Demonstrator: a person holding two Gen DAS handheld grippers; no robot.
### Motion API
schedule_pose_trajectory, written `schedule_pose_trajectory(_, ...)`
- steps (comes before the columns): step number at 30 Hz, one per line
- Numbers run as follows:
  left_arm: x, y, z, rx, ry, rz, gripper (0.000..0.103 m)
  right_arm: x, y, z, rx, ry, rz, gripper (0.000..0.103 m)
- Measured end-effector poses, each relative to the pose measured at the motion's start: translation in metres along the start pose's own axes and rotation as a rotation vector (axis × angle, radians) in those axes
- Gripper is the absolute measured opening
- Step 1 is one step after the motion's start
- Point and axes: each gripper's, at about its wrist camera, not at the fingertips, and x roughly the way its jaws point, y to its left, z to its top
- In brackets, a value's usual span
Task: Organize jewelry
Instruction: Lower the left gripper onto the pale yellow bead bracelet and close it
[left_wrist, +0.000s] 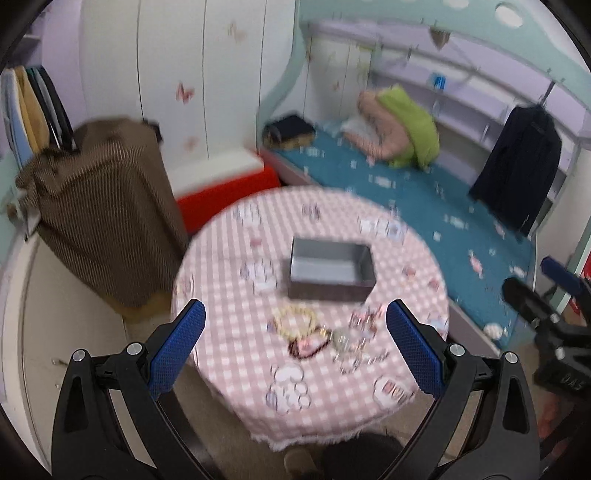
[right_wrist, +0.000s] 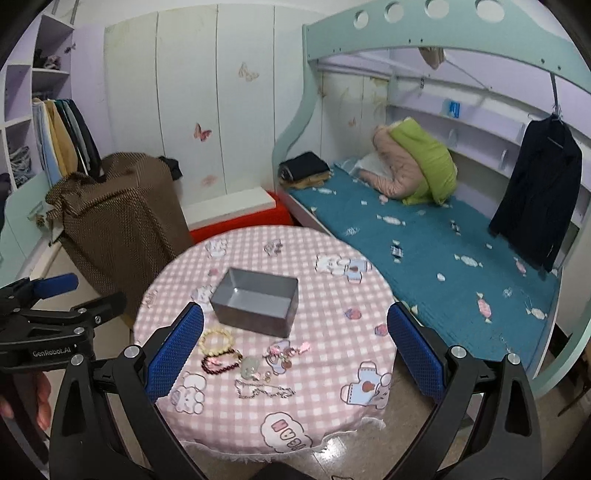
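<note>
A grey open box (right_wrist: 256, 304) stands empty in the middle of a round table with a pink checked cloth (right_wrist: 332, 354); it also shows in the left wrist view (left_wrist: 330, 273). In front of the box lie a cream bead bracelet (right_wrist: 216, 340), a dark red bead bracelet (right_wrist: 218, 362), a pale jade pendant (right_wrist: 250, 366), pink charms (right_wrist: 286, 350) and a silver chain (right_wrist: 264, 390). The blurred left wrist view shows the cream bracelet (left_wrist: 295, 320). My right gripper (right_wrist: 295, 350) is open above the table's near side. My left gripper (left_wrist: 295, 347) is open and empty, held above the table's near edge.
A brown-covered suitcase (right_wrist: 122, 221) stands left of the table. A red and white box (right_wrist: 236, 212) sits behind it. A bunk bed with a teal mattress (right_wrist: 443, 251) runs along the right, with a dark coat (right_wrist: 535, 192) hanging there.
</note>
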Motion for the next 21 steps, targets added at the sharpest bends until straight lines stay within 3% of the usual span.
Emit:
schedule_pose_trajectory(8,0.081,0.014,-0.016,-0.047,0.205,0.02,0.098,0.059,-0.008,-0.015,-0.066,0.113,-0.008,0.095)
schedule_pose_trajectory(21,0.213,0.048,-0.019,-0.264,0.504,0.09,0.097,0.182,-0.028,-0.03,-0.177,0.355,0.13,0.095)
